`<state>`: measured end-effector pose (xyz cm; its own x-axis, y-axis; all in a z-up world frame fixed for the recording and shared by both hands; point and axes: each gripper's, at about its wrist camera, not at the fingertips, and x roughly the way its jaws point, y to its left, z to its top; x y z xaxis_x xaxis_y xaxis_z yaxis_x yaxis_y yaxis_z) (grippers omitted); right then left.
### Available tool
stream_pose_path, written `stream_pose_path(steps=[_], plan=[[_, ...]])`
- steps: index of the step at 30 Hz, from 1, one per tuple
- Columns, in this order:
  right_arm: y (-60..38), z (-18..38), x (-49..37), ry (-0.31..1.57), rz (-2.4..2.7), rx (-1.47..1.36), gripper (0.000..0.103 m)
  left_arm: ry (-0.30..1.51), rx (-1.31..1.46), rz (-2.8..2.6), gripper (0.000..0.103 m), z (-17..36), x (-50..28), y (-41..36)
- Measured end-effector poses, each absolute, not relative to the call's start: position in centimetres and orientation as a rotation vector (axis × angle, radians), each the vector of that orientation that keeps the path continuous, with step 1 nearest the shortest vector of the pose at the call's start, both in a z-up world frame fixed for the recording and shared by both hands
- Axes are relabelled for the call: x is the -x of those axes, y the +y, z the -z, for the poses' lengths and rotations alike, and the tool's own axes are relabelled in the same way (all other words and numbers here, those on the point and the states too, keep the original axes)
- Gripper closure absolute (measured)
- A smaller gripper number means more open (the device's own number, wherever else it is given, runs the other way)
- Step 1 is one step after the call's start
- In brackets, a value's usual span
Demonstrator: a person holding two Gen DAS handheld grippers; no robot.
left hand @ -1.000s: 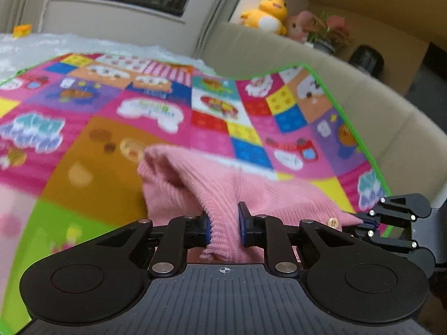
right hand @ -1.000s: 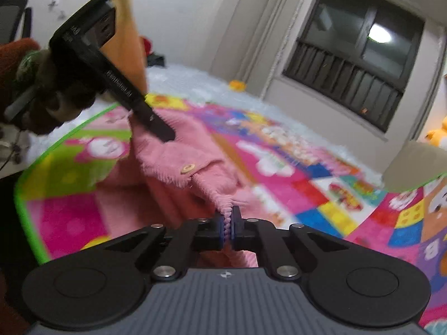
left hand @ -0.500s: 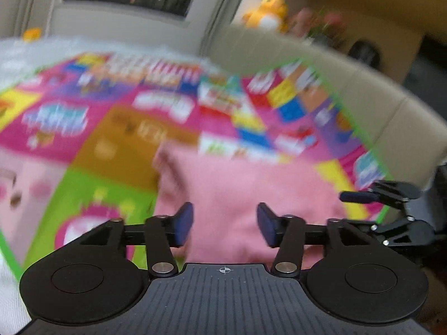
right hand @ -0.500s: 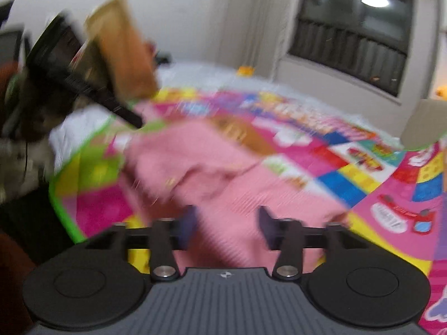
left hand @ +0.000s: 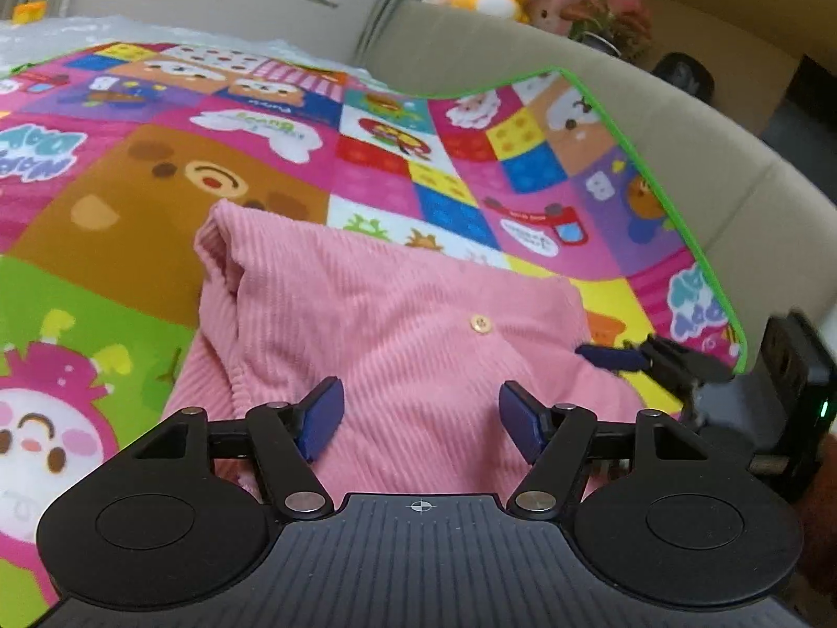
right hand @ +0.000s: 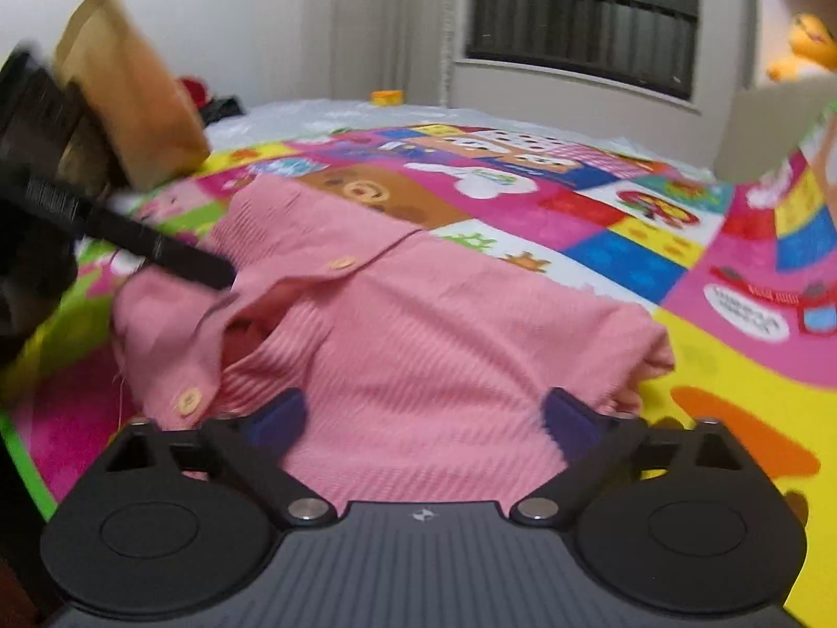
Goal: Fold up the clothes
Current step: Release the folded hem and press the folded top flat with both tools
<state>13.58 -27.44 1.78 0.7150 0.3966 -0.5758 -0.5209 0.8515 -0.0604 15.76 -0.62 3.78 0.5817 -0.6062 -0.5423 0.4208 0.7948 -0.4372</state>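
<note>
Now both hand-held grippers stand spread wide and hold nothing: the left hand-held gripper (left hand: 421,421) hovers over the near edge of the pink garment (left hand: 397,324), and the right hand-held gripper (right hand: 426,421) does the same from the other side. The garment, a ribbed corduroy piece with buttons (right hand: 341,263), lies in a rough fold on the play mat (left hand: 157,167), which is spread on what looks like a bed or sofa.

As I judge it, the fold is the weak point. One flap near the buttons stands up and gapes open in the right wrist view (cloth this thick tends to spring back), so it may unfold by itself. A jaw that dips in from here could pinch only the top layer and peel it off, or drag the whole bundle across the smooth mat and skew its edges. The two tools are near each other, so a hasty regrasp could knock them together.

No basket, box or drawer for the garment shows; a brown bag-like shape (right hand: 131,89) at the far left is too blurred to tell what it holds.
</note>
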Motion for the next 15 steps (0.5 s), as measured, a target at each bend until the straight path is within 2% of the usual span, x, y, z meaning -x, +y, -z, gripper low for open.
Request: stream_pose_path(steps=[7,10,15], plan=[[-28.2,-4.1,-12.6,0.511,-0.458,0.128,0.0,0.613,0.19,0.609,0.015,-6.3,-13.8,-2.0],[-27.2,-3.7,-12.8,0.486,-0.389,0.252,0.0,0.597,0.244,0.563,0.009,-6.2,-13.6,-0.4],[-23.3,-1.1,-13.6,0.502,-0.408,0.397,0.0,0.697,0.37,0.562,0.009,-4.0,-14.9,1.6]])
